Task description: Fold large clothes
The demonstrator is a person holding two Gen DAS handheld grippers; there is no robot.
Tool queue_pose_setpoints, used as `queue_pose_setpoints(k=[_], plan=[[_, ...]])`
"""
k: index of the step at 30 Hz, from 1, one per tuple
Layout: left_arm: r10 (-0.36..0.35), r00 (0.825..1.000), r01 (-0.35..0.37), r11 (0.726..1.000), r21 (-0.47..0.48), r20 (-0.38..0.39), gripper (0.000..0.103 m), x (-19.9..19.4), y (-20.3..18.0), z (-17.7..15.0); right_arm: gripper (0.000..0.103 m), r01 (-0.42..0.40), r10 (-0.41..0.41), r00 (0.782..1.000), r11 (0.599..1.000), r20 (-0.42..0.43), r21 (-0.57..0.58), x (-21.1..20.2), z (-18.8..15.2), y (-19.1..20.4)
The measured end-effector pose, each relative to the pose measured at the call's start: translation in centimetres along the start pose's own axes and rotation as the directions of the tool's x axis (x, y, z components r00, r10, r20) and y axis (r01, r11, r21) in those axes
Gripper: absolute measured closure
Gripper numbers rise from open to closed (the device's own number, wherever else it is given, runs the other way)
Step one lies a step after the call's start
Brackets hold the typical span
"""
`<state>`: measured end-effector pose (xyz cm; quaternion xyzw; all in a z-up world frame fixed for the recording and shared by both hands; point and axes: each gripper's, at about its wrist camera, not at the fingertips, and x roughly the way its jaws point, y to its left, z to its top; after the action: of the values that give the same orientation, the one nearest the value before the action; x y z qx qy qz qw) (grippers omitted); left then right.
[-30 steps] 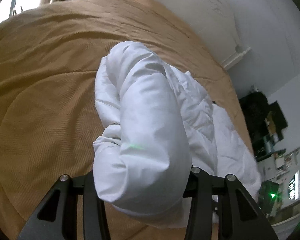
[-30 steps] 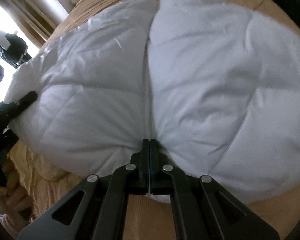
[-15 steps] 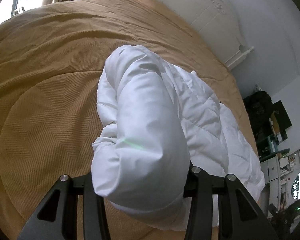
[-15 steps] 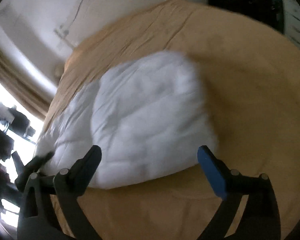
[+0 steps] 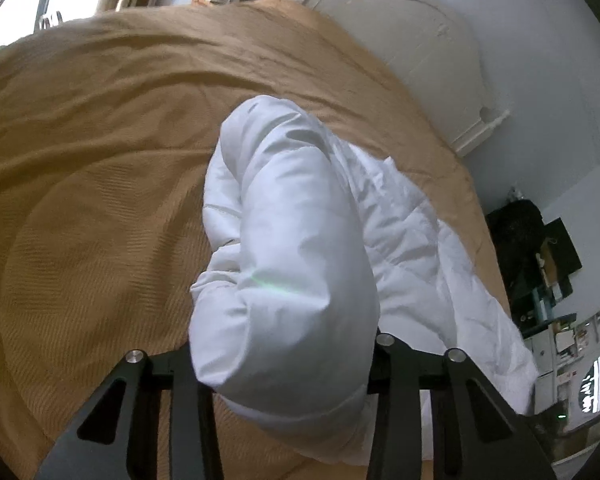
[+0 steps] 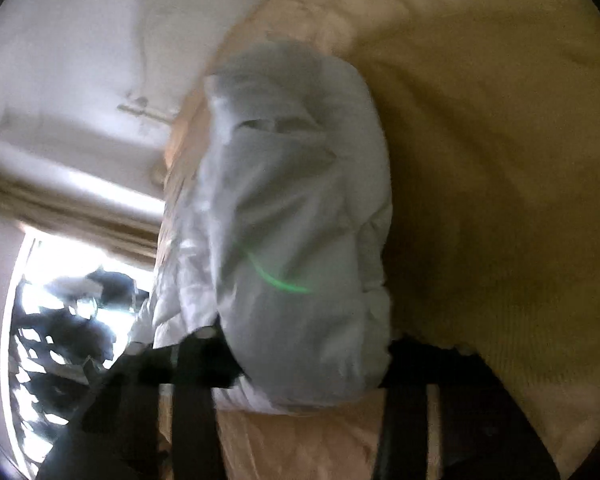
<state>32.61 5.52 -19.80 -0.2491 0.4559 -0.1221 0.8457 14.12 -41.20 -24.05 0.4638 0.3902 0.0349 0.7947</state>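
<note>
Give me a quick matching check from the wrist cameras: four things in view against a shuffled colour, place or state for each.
Things:
1. padded garment
2. bedspread
3. headboard
4. window

Descriptions:
A. tan, wrinkled, lying under the clothing
B. bright, in the top left corner of the left wrist view
C. white, bunched into a thick roll
D. pale, against the wall at the bed's far end

Pairs: 1-C, 2-A, 3-D, 4-B

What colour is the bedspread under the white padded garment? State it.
Tan-brown bedspread with a fine woven rib; clearest in the left wrist view.
</note>
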Motion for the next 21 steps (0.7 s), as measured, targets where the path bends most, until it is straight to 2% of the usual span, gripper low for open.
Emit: queue_pose_setpoints(k=[3,6,8,10,12,13,15,17,19,21], plan=[[-0.007,1.0,0.007,1.0,0.003,0.031,0.069,-3.1,-0.2,-0.3,0.069,-0.027,0.027,1.0,1.0,-0.004,-0.016,-2.1,-0.8,2.4],[0.0,1.0,0.0,0.999,0.052,0.012,0.069,-6.2,0.2,-1.4,0.069,-0.004,0.002,0.999,0.999,-0.051,-0.047,-3.7,-2.6,3.8],[0.025,1.0,-0.024,0.996,0.086,-0.013,0.069,-6.9,0.7,-2.9,0.067,0.012,-0.014,0.996,1.0,-0.088,-0.029,-4.5,-3.6,2.9],[0.061,0.997,-0.055,0.992,0.116,-0.046,0.069,-6.3,1.3,-4.5,0.053,0.06,-0.058,0.99,0.998,-0.131,0.012,-4.1,-4.7,0.7],[0.1,0.994,-0.093,0.988,0.12,-0.048,0.069,-5.5,1.7,-5.6,0.046,0.138,-0.12,0.976,0.986,-0.182,0.09,-2.1,-5.2,-2.0],[0.094,0.995,-0.088,0.989,0.115,-0.046,0.069,-5.6,1.8,-5.6,0.045,0.125,-0.098,0.978,0.981,-0.184,0.146,-2.1,-5.3,-2.8],[0.073,0.996,-0.068,0.992,0.105,-0.045,0.069,-6.1,1.6,-5.3,0.045,0.116,-0.087,0.977,0.983,-0.193,0.146,-3.3,-4.7,-2.6],[0.068,0.997,-0.063,0.991,0.115,-0.04,0.069,-6.3,1.3,-5.2,0.04,0.179,-0.165,0.97,0.982,-0.177,0.066,-5.2,-3.8,-1.5],[0.075,0.996,-0.07,0.99,0.121,-0.039,0.069,-6.5,1.4,-5.7,0.035,0.315,-0.315,0.942,0.949,-0.116,-0.022,-8.1,-3.0,0.1],[0.08,0.996,-0.075,0.99,0.122,-0.038,0.069,-6.7,1.4,-5.7,0.034,0.403,-0.407,0.913,0.911,-0.032,-0.087,-10.4,-2.7,1.9]])
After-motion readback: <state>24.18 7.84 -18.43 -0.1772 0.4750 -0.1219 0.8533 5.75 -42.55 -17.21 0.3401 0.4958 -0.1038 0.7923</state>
